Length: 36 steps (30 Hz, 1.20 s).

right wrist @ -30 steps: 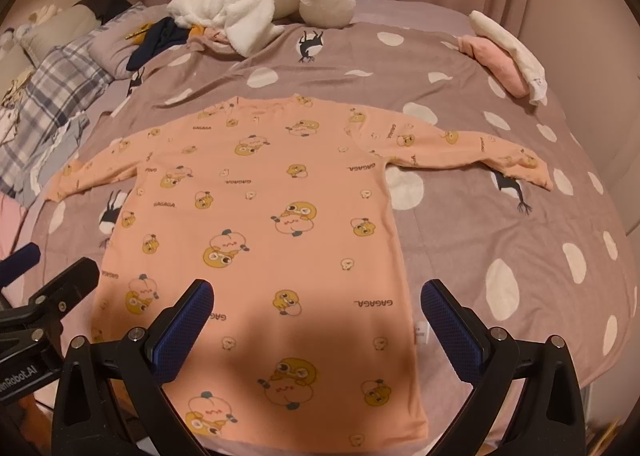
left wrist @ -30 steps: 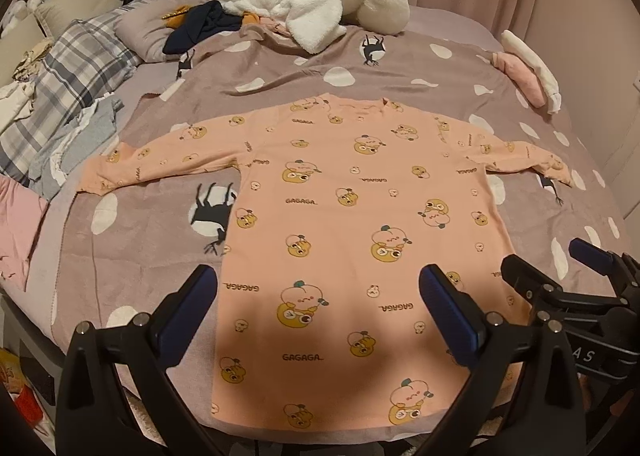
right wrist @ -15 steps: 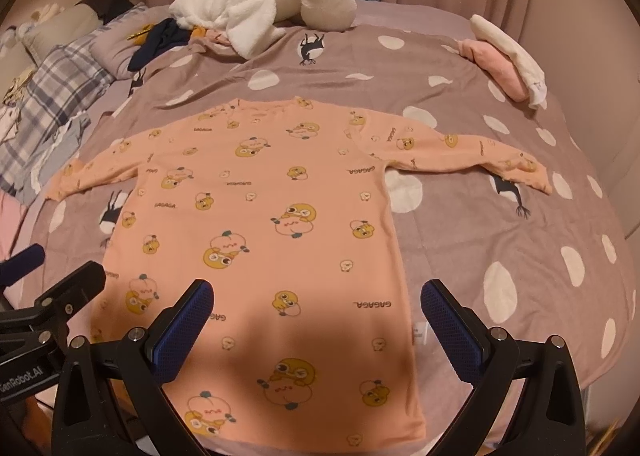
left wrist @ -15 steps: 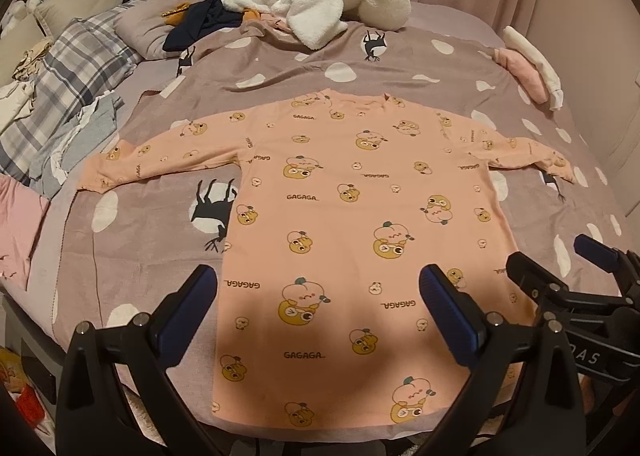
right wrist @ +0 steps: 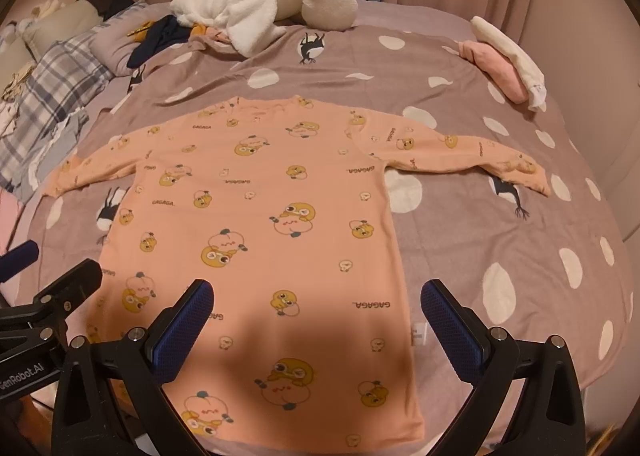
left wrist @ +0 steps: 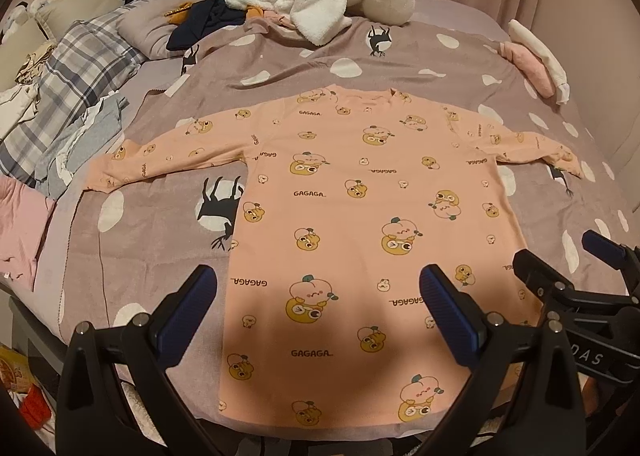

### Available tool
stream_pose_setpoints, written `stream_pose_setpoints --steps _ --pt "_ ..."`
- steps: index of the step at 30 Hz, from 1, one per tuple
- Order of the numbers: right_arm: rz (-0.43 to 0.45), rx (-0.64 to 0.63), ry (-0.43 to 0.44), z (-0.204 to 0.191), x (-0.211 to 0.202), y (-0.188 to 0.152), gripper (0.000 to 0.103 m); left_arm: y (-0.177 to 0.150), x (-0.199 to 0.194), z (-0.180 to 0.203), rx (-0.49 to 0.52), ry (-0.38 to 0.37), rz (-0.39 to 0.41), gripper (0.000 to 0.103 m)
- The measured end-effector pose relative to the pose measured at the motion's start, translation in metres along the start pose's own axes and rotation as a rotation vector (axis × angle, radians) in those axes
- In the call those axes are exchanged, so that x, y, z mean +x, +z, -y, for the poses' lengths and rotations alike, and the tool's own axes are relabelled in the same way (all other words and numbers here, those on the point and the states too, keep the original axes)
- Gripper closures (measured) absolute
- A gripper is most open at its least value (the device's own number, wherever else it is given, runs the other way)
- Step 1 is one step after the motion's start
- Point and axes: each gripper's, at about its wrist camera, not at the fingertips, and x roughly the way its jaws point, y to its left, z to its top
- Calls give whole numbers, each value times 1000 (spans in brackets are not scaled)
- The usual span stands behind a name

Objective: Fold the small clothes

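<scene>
The peach long-sleeved top with the cartoon print lies flat on the polka-dot duvet, hem toward the cameras, collar away, both sleeves spread sideways. No fold shows yet. The left gripper hangs over the hem with fingers wide and empty; the right gripper hangs over the hem's right part, likewise wide and empty. A good first fold probably means pinching one sleeve cuff through a single layer and laying it across the chest without dragging the body. Beyond the collar sits a white fleece bundle.
</scene>
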Motion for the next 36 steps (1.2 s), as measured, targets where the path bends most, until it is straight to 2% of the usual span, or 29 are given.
stream_pose_setpoints --steps 25,27,30,36 --pt "3 13 -32 13 6 0 1 -1 6 10 28 2 -5 1" --pt "38 29 -38 18 3 -1 1 -1 6 11 36 2 -4 1" --pt "141 62 -55 29 2 -8 1 2 8 12 31 0 -3 1" --pt "113 105 -44 50 18 6 1 14 11 12 -13 -5 35 1"
